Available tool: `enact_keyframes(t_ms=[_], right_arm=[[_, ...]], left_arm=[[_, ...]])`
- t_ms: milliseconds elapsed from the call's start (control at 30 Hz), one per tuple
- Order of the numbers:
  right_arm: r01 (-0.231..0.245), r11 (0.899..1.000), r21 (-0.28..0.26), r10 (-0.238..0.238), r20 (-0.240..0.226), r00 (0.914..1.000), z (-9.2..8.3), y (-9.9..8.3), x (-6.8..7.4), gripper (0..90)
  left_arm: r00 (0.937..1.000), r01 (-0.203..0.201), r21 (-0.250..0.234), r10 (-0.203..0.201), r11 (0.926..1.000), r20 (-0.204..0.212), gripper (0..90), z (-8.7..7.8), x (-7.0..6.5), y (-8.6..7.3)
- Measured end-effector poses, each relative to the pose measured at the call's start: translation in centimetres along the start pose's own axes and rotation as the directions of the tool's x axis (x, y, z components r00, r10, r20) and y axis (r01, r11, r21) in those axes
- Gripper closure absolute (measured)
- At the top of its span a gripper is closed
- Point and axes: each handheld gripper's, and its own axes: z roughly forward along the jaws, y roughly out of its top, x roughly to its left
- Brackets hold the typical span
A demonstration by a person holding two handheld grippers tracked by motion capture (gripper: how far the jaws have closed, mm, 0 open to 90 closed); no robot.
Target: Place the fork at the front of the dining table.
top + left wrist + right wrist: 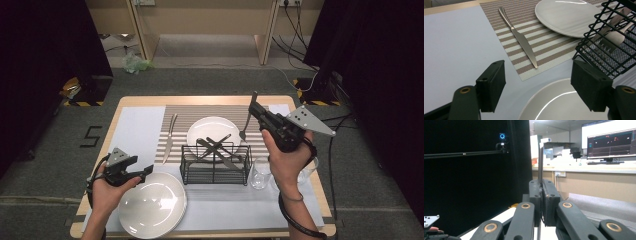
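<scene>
The fork (247,119) hangs above the far right part of the desk (227,100), lifted clear of the striped mat (185,116), tines down and handle up, just right of the far plate (212,131). The right gripper (256,111) pinches it partway along the handle; in the right gripper view its jaws are pressed together on the thin metal stem (540,162), which rises straight up between them. No brand or stamp can be read on the fork.

The left gripper (145,172) rests low at the near left, at the edge of the near plate (152,205). Its jaws are spread wide and hold nothing; the left gripper view shows the plate rim (554,92) between them.

A black wire basket (215,162) stands between the two plates, with cutlery lying crossed inside it. A knife (169,137) lies on the left part of the striped mat. Two clear glasses (260,173) stand just right of the basket, near the right hand (286,162).

On the floor left of the desk a dark mark reads like the figure 5 (90,136).
</scene>
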Motion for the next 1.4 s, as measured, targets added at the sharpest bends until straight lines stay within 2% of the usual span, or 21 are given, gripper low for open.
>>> enact_keyframes(t_ms=[600,1400], right_arm=[[0.003,1.000,0.002,-0.003,0.011,0.9999,-0.1,0.1,-0.3,87.3],[-0.005,1.000,0.017,0.004,0.052,0.9986,0.1,-0.2,-1.3,87.4]], left_arm=[[1.0000,0.000,-0.002,0.000,1.0000,0.001,27.4,0.0,0.0,0.0],[1.0000,0.001,-0.002,-0.001,1.0000,0.001,27.4,0.1,-0.1,0.0]])
